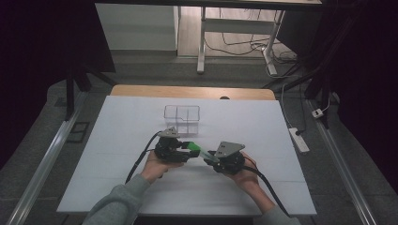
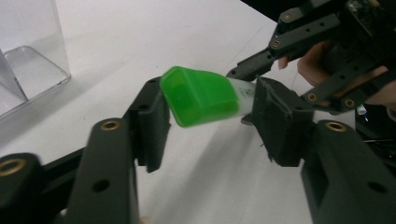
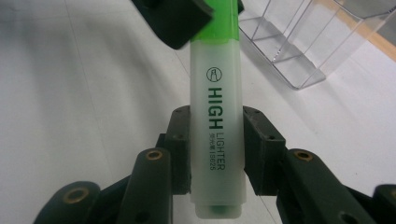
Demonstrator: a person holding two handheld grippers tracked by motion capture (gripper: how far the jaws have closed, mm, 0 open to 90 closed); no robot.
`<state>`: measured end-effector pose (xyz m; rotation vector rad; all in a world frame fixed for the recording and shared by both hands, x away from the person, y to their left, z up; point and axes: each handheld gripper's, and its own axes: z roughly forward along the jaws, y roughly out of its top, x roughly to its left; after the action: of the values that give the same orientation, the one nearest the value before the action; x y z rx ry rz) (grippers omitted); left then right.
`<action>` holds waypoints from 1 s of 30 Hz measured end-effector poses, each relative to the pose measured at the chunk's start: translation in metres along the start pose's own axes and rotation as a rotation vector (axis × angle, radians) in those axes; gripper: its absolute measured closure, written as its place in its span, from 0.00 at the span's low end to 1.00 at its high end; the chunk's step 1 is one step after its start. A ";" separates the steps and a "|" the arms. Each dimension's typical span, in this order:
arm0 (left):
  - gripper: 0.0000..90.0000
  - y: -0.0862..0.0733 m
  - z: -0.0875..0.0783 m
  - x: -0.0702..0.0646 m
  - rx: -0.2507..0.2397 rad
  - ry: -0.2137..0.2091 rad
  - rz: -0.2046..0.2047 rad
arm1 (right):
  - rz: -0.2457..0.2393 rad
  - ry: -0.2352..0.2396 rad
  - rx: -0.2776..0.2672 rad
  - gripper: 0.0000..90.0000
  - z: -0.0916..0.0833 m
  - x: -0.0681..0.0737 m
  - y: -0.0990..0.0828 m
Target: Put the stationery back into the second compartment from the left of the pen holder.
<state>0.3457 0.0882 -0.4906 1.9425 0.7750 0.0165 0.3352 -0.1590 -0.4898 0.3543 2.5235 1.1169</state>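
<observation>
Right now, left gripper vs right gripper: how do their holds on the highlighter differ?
The left gripper has the highlighter by its green cap; the right gripper clamps the pale barrel. The left gripper's jaws take the cap end on; the right gripper's jaws pinch the barrel's sides. Both hold the same highlighter above the table.

The room is dim, near black at the left and right sides of the high view. The brightest patch lies on the floor beyond the table's far edge. The white table (image 1: 117, 140) takes soft, even light and shows no hard shadows; the picture there is grainy and soft. In the left gripper view the green cap (image 2: 201, 95) is slightly blurred, with a broad faint shadow on the surface beneath it. In the right gripper view the marker's (image 3: 217, 121) print reads sharp, while the clear box (image 3: 299, 51) behind is softer and catches pale glints.
</observation>
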 end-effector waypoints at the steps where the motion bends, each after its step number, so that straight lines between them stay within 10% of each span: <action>1: 0.57 0.000 0.000 0.000 -0.001 0.000 -0.001 | 0.000 -0.002 0.000 0.74 0.000 0.001 0.000; 18: 0.74 0.001 0.002 0.006 -0.029 -0.129 -0.059 | -0.025 -0.011 0.024 0.74 0.005 0.003 -0.001; 30: 0.79 0.001 0.002 -0.001 -0.033 -0.125 -0.019 | -0.004 0.000 0.025 0.70 0.006 0.002 -0.002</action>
<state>0.3467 0.0856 -0.4905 1.8857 0.7058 -0.1021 0.3360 -0.1554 -0.4959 0.3564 2.5388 1.0846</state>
